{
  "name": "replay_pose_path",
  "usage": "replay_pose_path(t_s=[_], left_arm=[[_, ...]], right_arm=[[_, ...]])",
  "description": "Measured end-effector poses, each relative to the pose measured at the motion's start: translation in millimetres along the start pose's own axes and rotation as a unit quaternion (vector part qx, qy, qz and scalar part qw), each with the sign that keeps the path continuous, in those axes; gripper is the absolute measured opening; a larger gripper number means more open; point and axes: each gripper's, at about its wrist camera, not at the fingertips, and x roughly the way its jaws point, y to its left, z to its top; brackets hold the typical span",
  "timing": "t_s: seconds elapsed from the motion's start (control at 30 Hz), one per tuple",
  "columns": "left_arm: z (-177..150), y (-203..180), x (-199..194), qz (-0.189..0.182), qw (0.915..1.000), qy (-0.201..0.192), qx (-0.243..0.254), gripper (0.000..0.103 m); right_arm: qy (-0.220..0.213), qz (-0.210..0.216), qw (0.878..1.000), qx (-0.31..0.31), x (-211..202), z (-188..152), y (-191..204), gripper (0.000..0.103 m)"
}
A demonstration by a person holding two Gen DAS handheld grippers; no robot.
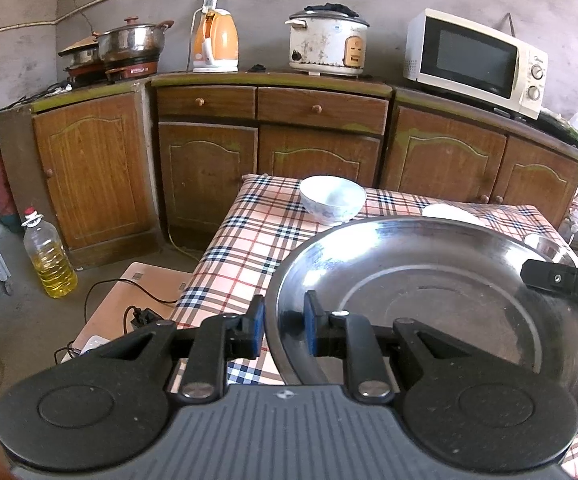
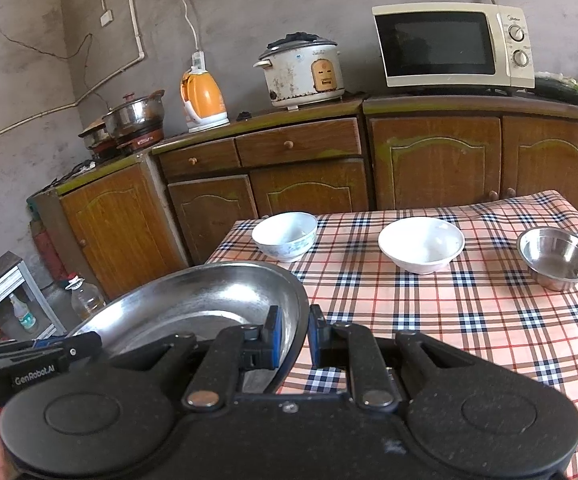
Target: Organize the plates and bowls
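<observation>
Room: kitchen, grey plaster wall; wooden cabinets running along the far side, carrying a microwave, rice cooker and kettle.
Surface: table under a checked cloth, standing in front of the cabinets.
Step in hand: two-handed carry of the steel plate; judging it is being held over the near left corner of the table, not yet set down.
Left gripper: jaws clenched on the plate's left rim, one pad inside, one outside.
Right gripper: jaws clamping the plate's right rim the same way.
Plate: wide, shallow, shiny metal, empty, faint ring round its flat base, tilting slightly.
Bowls: patterned bowl far left, white bowl mid, steel bowl right; all upright, empty, well apart.
Next move, judged: both hands lowering together, keeping the plate level, onto bare cloth near the bowls, then releasing both rims.
Risk, judged: uneven release letting the slick rim slip or clatter.
</observation>
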Motion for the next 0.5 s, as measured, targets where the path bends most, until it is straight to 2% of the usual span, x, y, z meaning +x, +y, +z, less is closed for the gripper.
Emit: replay_pose_path(t_s=[0.5], left_arm=[[-5, -9, -6, -0.012, 0.9999, -0.003, 0.006, 0.02]], right_arm=[[-0.008, -0.013, 1.0, 0.002, -16, -5, -10, 0.019]])
